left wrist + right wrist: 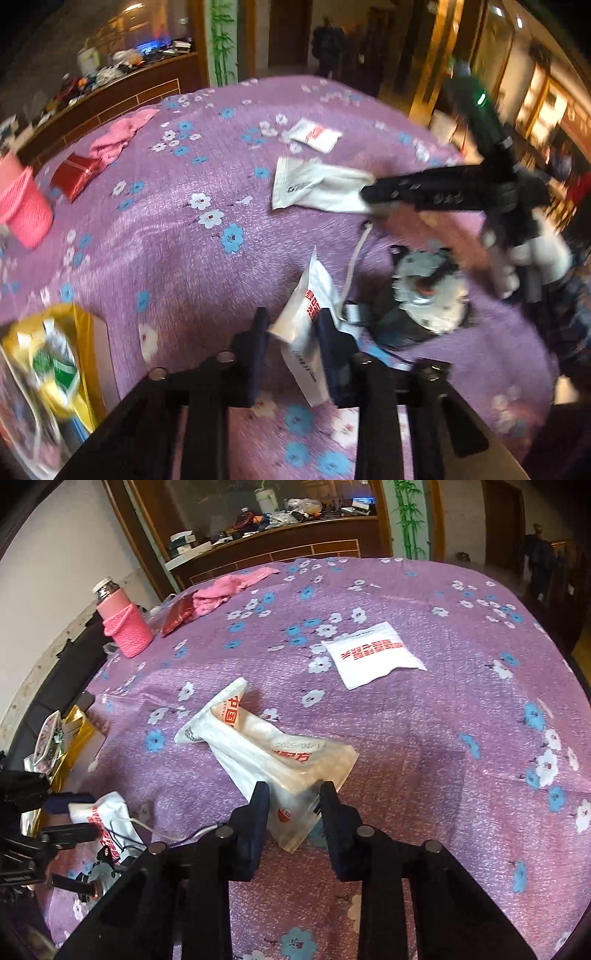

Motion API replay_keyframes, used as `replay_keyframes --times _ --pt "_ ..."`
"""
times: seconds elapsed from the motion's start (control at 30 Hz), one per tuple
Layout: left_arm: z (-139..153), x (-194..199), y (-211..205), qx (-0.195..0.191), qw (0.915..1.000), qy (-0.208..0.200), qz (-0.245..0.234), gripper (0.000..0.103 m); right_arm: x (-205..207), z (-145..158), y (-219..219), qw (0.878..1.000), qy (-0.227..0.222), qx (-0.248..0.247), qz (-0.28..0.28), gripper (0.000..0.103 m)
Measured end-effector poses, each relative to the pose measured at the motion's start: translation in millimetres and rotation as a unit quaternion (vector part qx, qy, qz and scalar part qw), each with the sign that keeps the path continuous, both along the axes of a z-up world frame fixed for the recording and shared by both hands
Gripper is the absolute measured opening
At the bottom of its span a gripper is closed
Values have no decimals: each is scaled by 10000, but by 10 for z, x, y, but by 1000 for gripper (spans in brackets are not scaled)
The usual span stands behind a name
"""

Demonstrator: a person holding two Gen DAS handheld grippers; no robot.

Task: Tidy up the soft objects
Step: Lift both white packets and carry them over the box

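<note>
Dim warm light, motion-blurred, fisheye-warped edges

Bottle (123, 622): pink, knitted sleeve, upright at the far left
Shelf (273, 535): wooden, cluttered
Yellow bag (55, 358): contents blurred, possibly packets

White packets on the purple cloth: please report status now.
Left gripper shut on one white packet. Right gripper around a crumpled packet, grip unclear. Third packet flat, untouched. White cord near left gripper.
</note>
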State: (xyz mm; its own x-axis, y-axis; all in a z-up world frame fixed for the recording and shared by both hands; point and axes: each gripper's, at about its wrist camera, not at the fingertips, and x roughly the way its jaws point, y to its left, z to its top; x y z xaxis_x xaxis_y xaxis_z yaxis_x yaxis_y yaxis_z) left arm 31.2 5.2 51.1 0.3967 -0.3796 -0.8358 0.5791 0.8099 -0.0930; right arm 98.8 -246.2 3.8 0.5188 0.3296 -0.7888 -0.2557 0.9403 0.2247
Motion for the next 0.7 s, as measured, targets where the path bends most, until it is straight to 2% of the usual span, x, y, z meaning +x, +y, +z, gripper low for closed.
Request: replay_keyframes --times 0.03,0.07,0.1,0.2,0.27,0.3,0.37,0.43,0.47,0.53,0.57,0.6,0.7 --pt "11 -39 30 -67 10000 19 39 23 6 -14 16 10000 -9 -40 -8 40" --pt "4 -58 36 -72 9999 35 74 24 10 -21 36 9999 -22 -150 -38 57" --pt "-13 -50 34 -44 9999 43 137 26 12 -7 68 9995 -88 -283 -47 64" --pt "-52 55 76 -142 9990 209 364 33 9 100 157 9984 -250 -515 13 73" --pt "-115 140 52 -49 9988 235 431 47 45 153 248 9968 -324 -711 154 83" --pt "-165 172 19 -20 9986 309 435 50 92 151 330 9949 -319 -901 313 87" --pt "-285 235 -79 42 9980 474 421 60 208 97 496 9891 -258 -1318 606 87" --pt "-325 271 -149 -1 9979 429 490 60 341 8 648 9848 -43 -1446 965 87" --pt "-328 300 -154 -53 9974 498 523 55 386 -13 669 9849 13 -1414 997 87" --pt "-301 325 -118 -340 9956 579 655 40 453 -53 676 9863 238 -1293 995 74" --pt "-276 316 -99 -429 9952 548 688 21 444 -50 674 9870 270 -1237 995 50" --pt "-244 298 -71 -701 9936 643 603 20 419 -27 654 9879 245 -1232 913 42" --pt "-124 164 -75 -912 9933 498 511 8 323 17 506 9937 365 -707 784 39"
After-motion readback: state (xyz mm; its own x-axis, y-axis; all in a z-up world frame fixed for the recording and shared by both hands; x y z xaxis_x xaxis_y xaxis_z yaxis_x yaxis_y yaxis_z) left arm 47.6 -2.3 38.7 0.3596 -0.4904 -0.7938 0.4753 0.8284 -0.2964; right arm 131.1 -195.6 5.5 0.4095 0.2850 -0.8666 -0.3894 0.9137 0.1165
